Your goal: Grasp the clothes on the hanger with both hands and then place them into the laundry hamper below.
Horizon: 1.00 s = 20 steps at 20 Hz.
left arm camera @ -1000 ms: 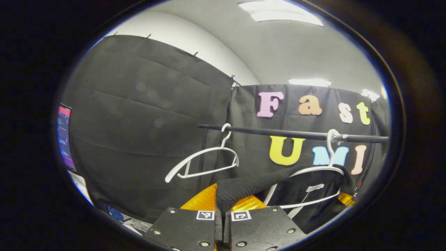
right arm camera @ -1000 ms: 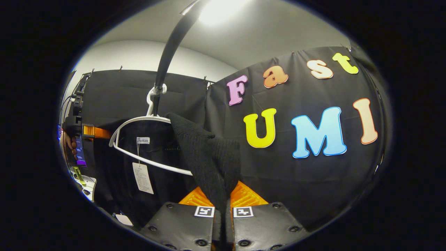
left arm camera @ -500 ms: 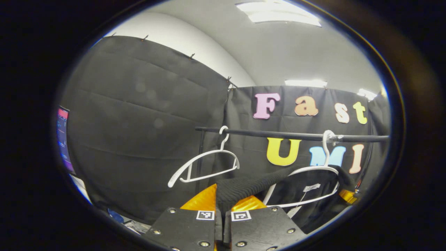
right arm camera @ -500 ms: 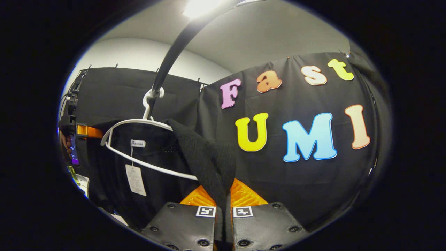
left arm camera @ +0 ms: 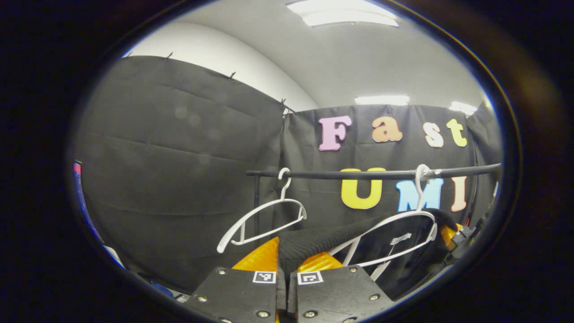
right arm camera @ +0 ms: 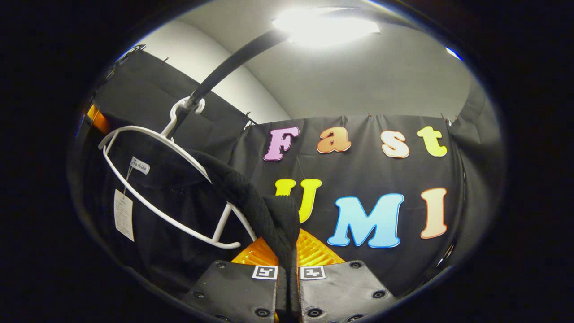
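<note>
Below the rail [left arm camera: 358, 174], left tongs [left arm camera: 287, 262] and right tongs [right arm camera: 288, 258] each pinch the black garment [right arm camera: 251, 202].

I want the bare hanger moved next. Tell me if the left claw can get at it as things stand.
Probably not yet. The left claw is shut on the black garment, so it is occupied. The empty white hanger hangs unobstructed on the rail.

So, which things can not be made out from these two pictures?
- Laundry hamper: below both views' lower edge.
- Paper tag on the black garment: print too small, right gripper view.
- Garment's lower hem: cut off by the edge, both views.
- Far gripper: mostly cut off by the left gripper view's edge.
</note>
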Tool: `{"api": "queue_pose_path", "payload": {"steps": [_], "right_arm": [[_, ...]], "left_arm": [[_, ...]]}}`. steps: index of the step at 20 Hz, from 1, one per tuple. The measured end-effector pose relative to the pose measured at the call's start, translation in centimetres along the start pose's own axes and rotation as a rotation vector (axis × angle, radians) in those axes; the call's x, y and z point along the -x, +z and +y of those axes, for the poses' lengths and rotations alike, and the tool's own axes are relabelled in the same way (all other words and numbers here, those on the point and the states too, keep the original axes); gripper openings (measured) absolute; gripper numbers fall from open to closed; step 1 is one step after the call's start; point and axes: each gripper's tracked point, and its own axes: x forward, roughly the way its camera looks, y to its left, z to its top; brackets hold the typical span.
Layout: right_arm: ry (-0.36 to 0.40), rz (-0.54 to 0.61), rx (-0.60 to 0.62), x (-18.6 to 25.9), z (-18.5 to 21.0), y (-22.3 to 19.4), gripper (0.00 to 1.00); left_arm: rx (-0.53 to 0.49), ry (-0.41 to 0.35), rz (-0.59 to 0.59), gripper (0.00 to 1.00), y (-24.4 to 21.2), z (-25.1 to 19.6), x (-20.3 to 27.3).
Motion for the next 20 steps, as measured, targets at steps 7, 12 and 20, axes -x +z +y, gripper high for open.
{"api": "queue_pose_path", "payload": {"steps": [7,12,20], "right_arm": [[0.025,-0.033,0.037,-3.3,0.6,-1.1,0.01],[0.086,0.012,0.004,-3.6,1.3,-4.5,0.04],[0.105,0.049,-0.064,-2.9,1.7,-6.3,0.04]], "left_arm": [[0.019,-0.020,0.031,0.02,-0.4,1.2,-2.3],[0.059,-0.064,0.083,0.03,-2.6,1.0,-3.8],[0.030,-0.109,0.072,0.02,-3.7,0.7,-3.7]]}}
